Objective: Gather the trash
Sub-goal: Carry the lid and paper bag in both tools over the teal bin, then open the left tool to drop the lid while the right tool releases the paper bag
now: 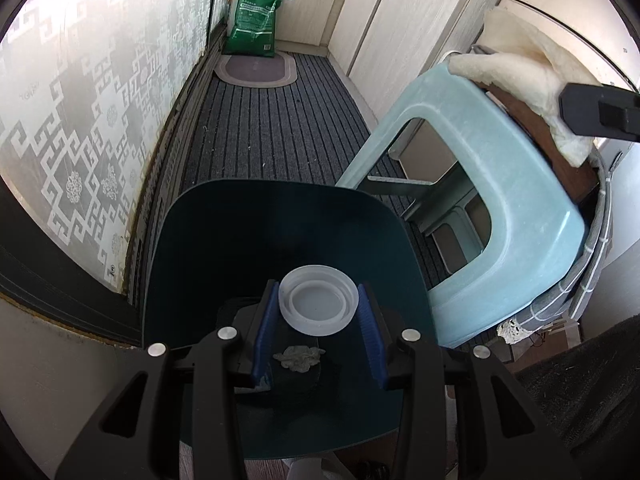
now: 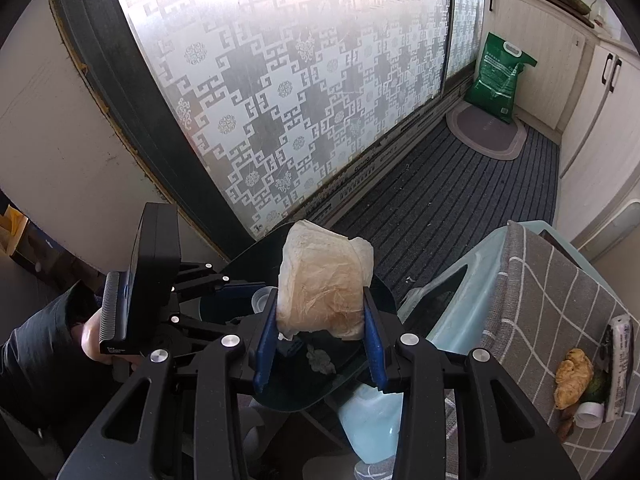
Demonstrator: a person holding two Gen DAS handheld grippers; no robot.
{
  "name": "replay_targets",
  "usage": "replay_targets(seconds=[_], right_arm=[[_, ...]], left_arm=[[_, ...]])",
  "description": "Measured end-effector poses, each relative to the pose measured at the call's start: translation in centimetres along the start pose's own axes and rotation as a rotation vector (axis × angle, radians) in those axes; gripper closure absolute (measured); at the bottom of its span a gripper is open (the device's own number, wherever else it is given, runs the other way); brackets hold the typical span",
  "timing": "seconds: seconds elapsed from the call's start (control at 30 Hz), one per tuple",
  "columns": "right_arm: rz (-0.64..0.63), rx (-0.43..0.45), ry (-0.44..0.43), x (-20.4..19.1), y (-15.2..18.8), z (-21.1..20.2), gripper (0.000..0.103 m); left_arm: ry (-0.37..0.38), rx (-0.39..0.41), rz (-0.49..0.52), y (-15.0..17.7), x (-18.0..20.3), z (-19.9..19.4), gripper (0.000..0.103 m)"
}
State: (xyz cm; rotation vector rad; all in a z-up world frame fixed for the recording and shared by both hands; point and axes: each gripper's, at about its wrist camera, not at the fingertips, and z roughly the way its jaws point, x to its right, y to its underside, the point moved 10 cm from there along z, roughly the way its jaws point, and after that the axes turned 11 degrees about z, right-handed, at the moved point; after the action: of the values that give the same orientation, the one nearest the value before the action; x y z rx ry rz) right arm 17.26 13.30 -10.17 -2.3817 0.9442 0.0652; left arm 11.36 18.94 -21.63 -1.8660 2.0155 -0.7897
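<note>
Hovering over a dark green bin (image 1: 224, 248), the left gripper (image 1: 319, 308) pinches a translucent white plastic lid (image 1: 318, 305) between its blue pads (image 1: 267, 320), while the right gripper (image 2: 320, 320) clamps a crumpled, brown-stained paper wrapper (image 2: 324, 280) above the same bin (image 2: 344, 364). Both loads sit right at the fingertips, directly over the bin's mouth, where a small grey scrap (image 1: 298, 357) already lies below and behind the lid.

Risk, judged from this moment: the lid is held only across its rim by two narrow pads, so a slight twist of the wrist could pop it sideways and send it past the bin edge onto the striped floor mat (image 1: 280, 120) ahead. The wrapper is light and bulges well above the right gripper; when let go it may cling to a pad or drift forward and right toward the pale blue stool (image 2: 452, 300), not drop straight. The two grippers also work close together, the left one just to the left of the right, and a bump could knock either load loose.

The lid is round, so it has no long axis; its open, ringed face tilts up toward the camera. The wrapper stands roughly upright, its long axis running forward from the fingertips, with the crumpled free end pointing away from the right gripper.
</note>
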Motion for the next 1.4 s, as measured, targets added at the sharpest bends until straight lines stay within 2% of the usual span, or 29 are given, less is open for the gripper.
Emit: replay_targets(seconds=[0.33,0.43,0.5,0.67,0.97,1.4], right_arm=[[-0.021,-0.055,0.006,-1.5,0.1,2.2,0.064],[-0.030,-0.078,0.012,-1.8,0.5,3.0,0.064],[-0.037,-0.098,0.021,-2.0,0.8,3.8,0.064],[-0.057,-0.143,0.049,-2.2,1.8,5.6,0.065],[-0.059,-0.205,0.082,-1.8,3.7,8.1,0.065],[-0.089,-0.315,0.093,-3.1,6.8,12.3,0.065]], left_arm=[[-0.005,-0.121,0.014,2.9,-0.9,2.4,0.061],[-0.016,-0.141,0.020,3.5,-1.3,2.7,0.056],[-0.027,-0.134,0.022,3.6,-1.5,2.5,0.057],[-0.035,-0.054,0.006,2.6,-2.4,0.8,0.059],[-0.073,0.109,-0.024,-0.2,-3.4,-3.3,0.069],[-0.082,0.374,-0.088,-4.6,-3.9,-10.4,0.071]])
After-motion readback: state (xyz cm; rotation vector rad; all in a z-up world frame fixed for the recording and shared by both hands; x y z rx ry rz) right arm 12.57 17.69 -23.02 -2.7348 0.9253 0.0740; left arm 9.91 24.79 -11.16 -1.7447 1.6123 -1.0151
